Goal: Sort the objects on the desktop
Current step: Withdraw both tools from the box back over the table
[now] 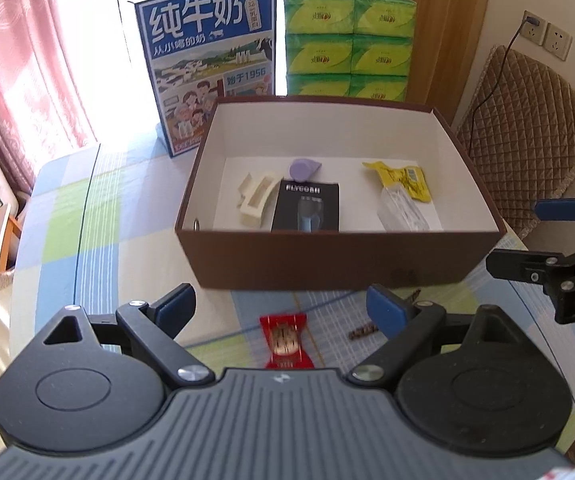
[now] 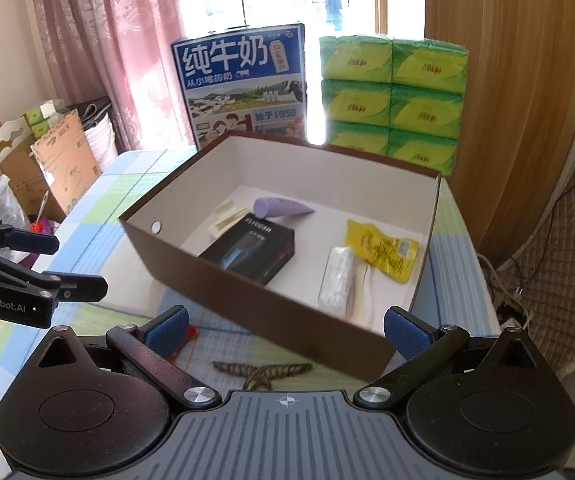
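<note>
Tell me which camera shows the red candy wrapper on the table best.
The left wrist view. There the red candy wrapper lies in full sight on the tablecloth between the open left gripper fingers, in front of the brown box. The right wrist view shows only a red sliver behind a finger.

The brown box (image 1: 339, 256) is open on top, so a gripper can go in from above. Its tall walls block the way in from the side. The milk carton (image 1: 207, 60) and green tissue packs (image 1: 347, 40) stand close behind it.
</note>
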